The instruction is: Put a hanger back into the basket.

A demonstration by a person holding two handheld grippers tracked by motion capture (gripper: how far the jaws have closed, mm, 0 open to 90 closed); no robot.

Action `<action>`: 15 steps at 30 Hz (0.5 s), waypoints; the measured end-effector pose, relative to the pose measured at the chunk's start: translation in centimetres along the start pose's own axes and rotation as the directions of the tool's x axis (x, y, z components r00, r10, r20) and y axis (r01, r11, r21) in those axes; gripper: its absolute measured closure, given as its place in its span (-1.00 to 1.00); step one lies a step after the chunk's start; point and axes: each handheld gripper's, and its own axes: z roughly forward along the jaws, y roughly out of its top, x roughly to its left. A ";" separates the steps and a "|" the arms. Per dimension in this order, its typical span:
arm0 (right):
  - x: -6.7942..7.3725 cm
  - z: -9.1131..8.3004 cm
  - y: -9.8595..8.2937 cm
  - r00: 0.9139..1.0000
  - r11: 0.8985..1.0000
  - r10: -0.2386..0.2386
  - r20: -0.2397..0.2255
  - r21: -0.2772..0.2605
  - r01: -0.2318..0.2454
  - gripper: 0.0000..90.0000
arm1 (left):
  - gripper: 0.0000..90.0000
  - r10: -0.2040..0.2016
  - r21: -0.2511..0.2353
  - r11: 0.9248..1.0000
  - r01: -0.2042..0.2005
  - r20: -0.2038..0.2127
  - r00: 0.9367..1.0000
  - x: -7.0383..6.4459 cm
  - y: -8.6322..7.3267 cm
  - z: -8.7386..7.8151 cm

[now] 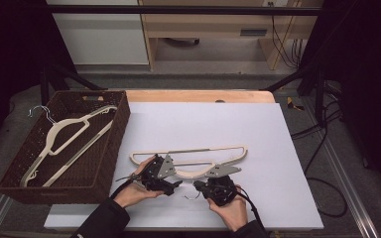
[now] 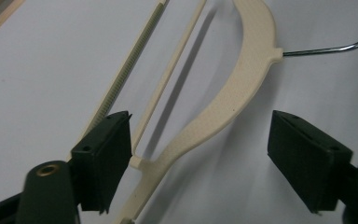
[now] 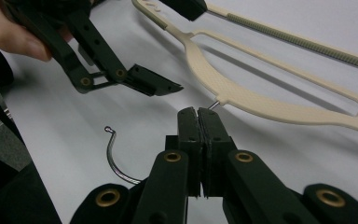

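Both my hands come in at the near edge of the white board (image 1: 278,163), the widest thing before me, which covers most of the table. To its left sits the brown woven basket (image 1: 10,173), with one cream hanger (image 1: 64,139) lying slantwise inside it. Next in size is the hanger I am working on, a second cream hanger (image 1: 193,153), lying flat on the board just beyond my hands, its long bar on the far side and its curved neck toward me. My left tongs (image 2: 198,158) stand wide apart, one jaw on either side of that hanger's shoulder arm, neither pad touching it as far as I can see. My right tongs (image 3: 198,121) are pressed together on the wire stem where it leaves the neck. Smallest is the metal hook (image 3: 114,161), curling out beside my right jaws just above the board.
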 end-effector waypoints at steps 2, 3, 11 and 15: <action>0.0 -0.1 0.1 1.000 1.000 0.000 0.002 -0.001 0.000 0.98 | -0.40 0.016 0.003 1.000 -0.016 0.001 1.000 0.0 0.0 0.3; 0.0 -0.2 0.1 1.000 1.000 0.006 0.003 -0.001 -0.006 0.98 | -0.34 0.026 0.006 1.000 -0.026 -0.001 1.000 0.0 0.0 0.4; 0.0 -0.7 0.3 1.000 1.000 0.000 -0.015 -0.011 0.000 0.98 | 0.05 0.090 0.000 0.996 -0.090 -0.014 0.996 -0.3 0.7 1.2; 0.0 -0.9 0.4 1.000 1.000 -0.001 -0.015 -0.018 0.001 0.98 | 0.22 0.125 0.006 0.992 -0.125 -0.010 0.992 -0.6 0.9 1.6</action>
